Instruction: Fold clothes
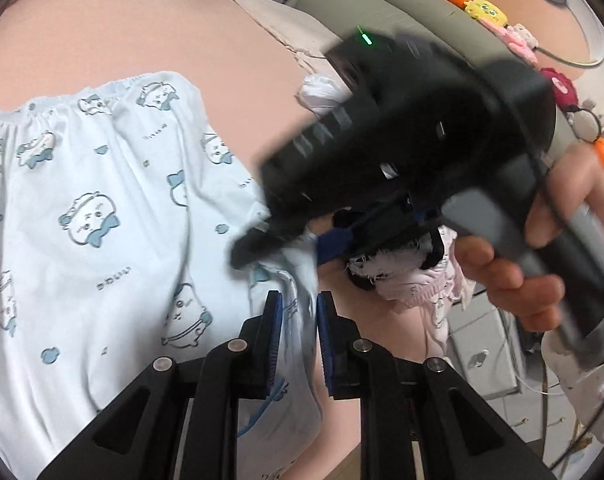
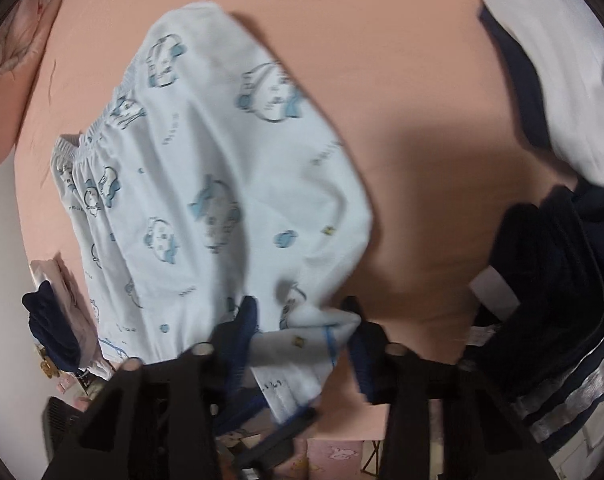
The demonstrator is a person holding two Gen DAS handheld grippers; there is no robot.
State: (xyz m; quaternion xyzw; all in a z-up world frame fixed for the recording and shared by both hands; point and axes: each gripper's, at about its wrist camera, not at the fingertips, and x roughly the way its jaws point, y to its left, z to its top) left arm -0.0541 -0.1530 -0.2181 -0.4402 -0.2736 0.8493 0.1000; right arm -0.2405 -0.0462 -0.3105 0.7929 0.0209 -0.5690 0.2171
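Pale blue shorts (image 1: 101, 200) with an elastic waistband and a cartoon print lie spread on a peach bed sheet (image 1: 141, 28). My left gripper (image 1: 295, 320) is shut on their hem, the cloth pinched between its blue pads. A hand (image 1: 542, 240) holds my right gripper (image 1: 289, 248) just beyond it, tips down on the same edge. In the right wrist view the shorts (image 2: 221, 160) run up and left, and a bunched corner sits between the fingers of my right gripper (image 2: 302, 324). Its jaws stand apart around that cloth, and the picture there is blurred.
A navy garment with silver stripes (image 2: 542, 260) and a white one (image 2: 562, 60) lie at the right of the sheet (image 2: 422, 60). Pink and dark clothes (image 1: 402, 280) hang off the bed edge. Plush toys (image 1: 486, 10) and white drawers (image 1: 482, 356) stand beyond.
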